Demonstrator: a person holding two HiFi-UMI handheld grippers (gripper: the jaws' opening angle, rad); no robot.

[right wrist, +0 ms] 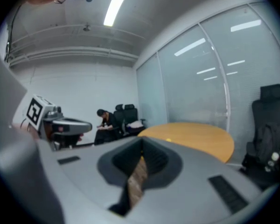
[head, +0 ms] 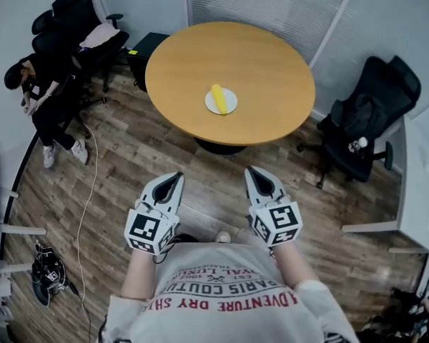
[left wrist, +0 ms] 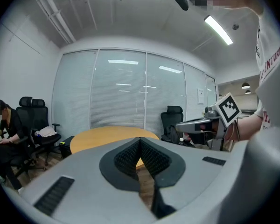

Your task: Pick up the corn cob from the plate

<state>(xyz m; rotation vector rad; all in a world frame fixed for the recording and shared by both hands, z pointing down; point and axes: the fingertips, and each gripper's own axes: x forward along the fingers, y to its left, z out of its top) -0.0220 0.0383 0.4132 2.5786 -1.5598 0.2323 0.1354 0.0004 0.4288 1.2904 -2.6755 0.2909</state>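
A yellow corn cob (head: 217,96) lies on a small white plate (head: 228,106) near the front of a round wooden table (head: 272,70). My left gripper (head: 173,179) and right gripper (head: 257,174) hover over the wooden floor, well short of the table, both pointing toward it. Both are shut with nothing between the jaws. In the left gripper view the tabletop (left wrist: 98,139) shows beyond my left gripper (left wrist: 140,141), with the other gripper (left wrist: 201,123) to the right. The right gripper view shows my right gripper (right wrist: 142,146) before the table (right wrist: 196,135); a yellow speck, the corn (right wrist: 168,139), lies on it.
A person (head: 43,91) sits by black office chairs (head: 75,23) at the left. Another black chair (head: 368,120) stands right of the table, next to a white desk edge (head: 415,191). A cable (head: 89,213) and dark gear (head: 48,274) lie on the floor at left.
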